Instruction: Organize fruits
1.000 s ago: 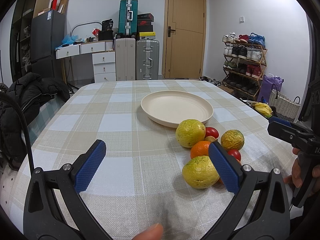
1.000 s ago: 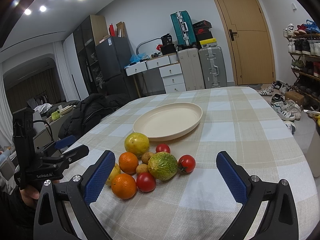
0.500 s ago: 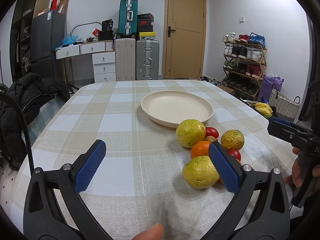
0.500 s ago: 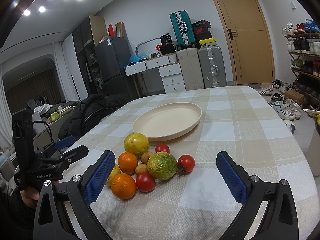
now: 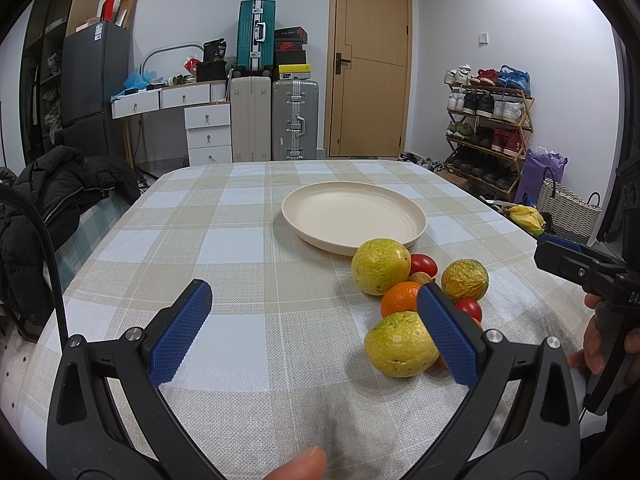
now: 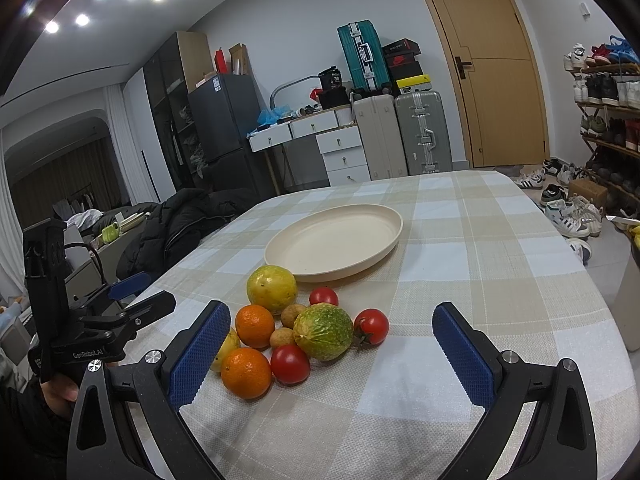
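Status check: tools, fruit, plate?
Left tool open, right tool open, both holding nothing. Fruit pile on tablecloth beside plate. Plate bare, path unobstructed.

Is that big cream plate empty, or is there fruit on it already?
Empty. The plate shows only its bare inside; all the fruit lies on the tablecloth beside it.

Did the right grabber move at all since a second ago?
Yes, a tiny bit. In the right wrist view the cream plate and fruit pile sit slightly further left than before, so the right gripper drifted slightly right.
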The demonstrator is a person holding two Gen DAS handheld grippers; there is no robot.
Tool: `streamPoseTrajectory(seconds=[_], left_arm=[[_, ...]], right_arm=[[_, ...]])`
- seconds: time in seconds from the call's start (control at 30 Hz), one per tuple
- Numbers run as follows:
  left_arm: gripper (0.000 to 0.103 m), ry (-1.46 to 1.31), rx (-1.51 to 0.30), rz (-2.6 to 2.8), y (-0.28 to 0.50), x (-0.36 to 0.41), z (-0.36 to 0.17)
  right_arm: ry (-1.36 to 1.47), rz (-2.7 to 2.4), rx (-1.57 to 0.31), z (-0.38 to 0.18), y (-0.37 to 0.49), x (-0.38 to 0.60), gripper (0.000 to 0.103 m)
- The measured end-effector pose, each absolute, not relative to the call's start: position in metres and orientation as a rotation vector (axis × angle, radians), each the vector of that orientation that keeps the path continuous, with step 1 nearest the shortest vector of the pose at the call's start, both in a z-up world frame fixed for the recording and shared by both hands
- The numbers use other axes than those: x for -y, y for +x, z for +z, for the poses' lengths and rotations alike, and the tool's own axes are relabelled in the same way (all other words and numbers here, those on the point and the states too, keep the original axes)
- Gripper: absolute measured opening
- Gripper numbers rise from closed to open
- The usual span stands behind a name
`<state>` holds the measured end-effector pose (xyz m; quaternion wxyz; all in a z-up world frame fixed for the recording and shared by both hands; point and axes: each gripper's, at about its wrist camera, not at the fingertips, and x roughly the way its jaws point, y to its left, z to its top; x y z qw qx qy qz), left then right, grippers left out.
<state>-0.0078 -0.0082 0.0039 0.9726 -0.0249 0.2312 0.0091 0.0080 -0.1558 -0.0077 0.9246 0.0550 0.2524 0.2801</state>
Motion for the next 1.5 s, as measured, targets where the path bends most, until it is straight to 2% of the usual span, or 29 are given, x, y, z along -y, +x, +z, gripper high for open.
streamPoseTrajectory(seconds=[0.8,0.97,1.27,1.33,1.4,1.5], left_arm=[[0.102,-0.040,-0.515,0.018,0.003,0.006,0.000],[0.102,-0.010,-0.518,0.017,0.004,0.014,0.000],[0.102,-0.007,-0.591,-0.036,0.014,0.025,-0.005],[0.102,0.011,-0.615,-0.041,0.017,0.029,-0.009],[0.102,0.019,-0.640,-0.059,0.021,0.032,-0.012],[0.101,0.019,-0.670,-0.078,0.027,0.033,-0.016]], right_arm=[[0.072,0.526,-0.588,-0.009,0.016,0.148,0.103],[0.079,0.541,-0.695,-0.016,0.027,0.146,0.103],[0.069,0.523,-0.776,-0.020,0.035,0.141,0.103],[0.067,0.530,-0.807,-0.023,0.037,0.138,0.102],[0.070,0.536,-0.837,-0.027,0.040,0.135,0.090],[0.065,0.548,-0.886,-0.034,0.044,0.129,0.085]])
